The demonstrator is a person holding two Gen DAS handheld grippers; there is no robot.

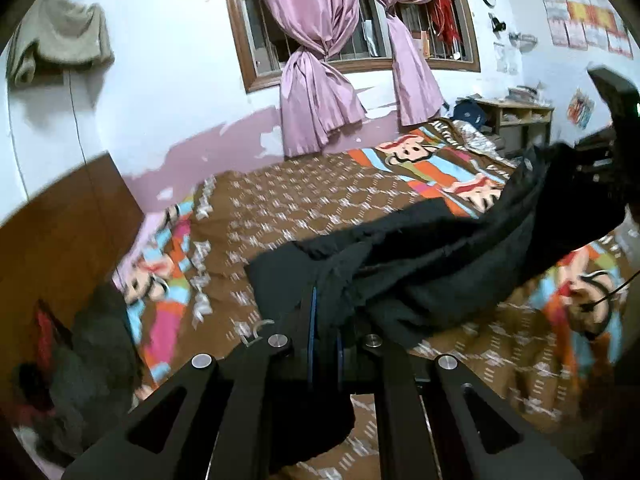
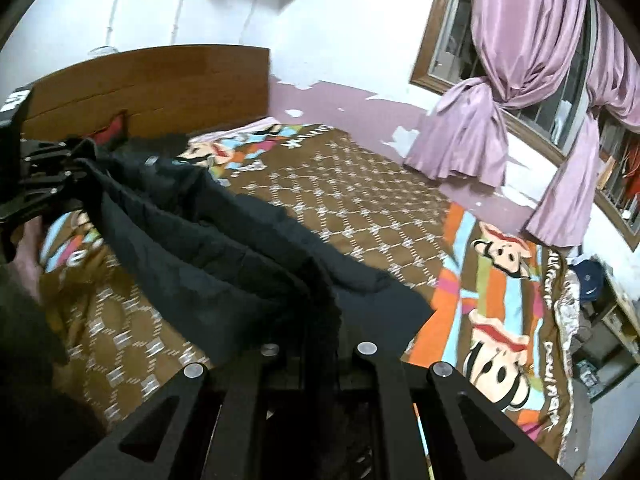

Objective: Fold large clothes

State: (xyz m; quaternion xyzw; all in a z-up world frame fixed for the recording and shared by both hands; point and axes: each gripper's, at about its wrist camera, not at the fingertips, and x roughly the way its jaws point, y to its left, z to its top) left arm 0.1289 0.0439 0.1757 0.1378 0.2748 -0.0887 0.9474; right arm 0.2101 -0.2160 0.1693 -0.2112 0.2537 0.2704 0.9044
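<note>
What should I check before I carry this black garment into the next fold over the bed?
1. Left gripper shut on the black garment: ok, cloth is bunched between its jaws.
2. Right gripper shut on the garment: ok, cloth runs into its closed jaws.
3. Garment spans between the two grippers: ok, it hangs in a sagging band from one to the other.
4. Garment lifted clear of the bedspread: cannot tell, the lower hem may still touch it.
5. Cloth flat, without twists: not ok, it is bunched and creased.
6. Landing area on the bedspread: ok in the middle; a dark clothes pile sits by the headboard.
</note>
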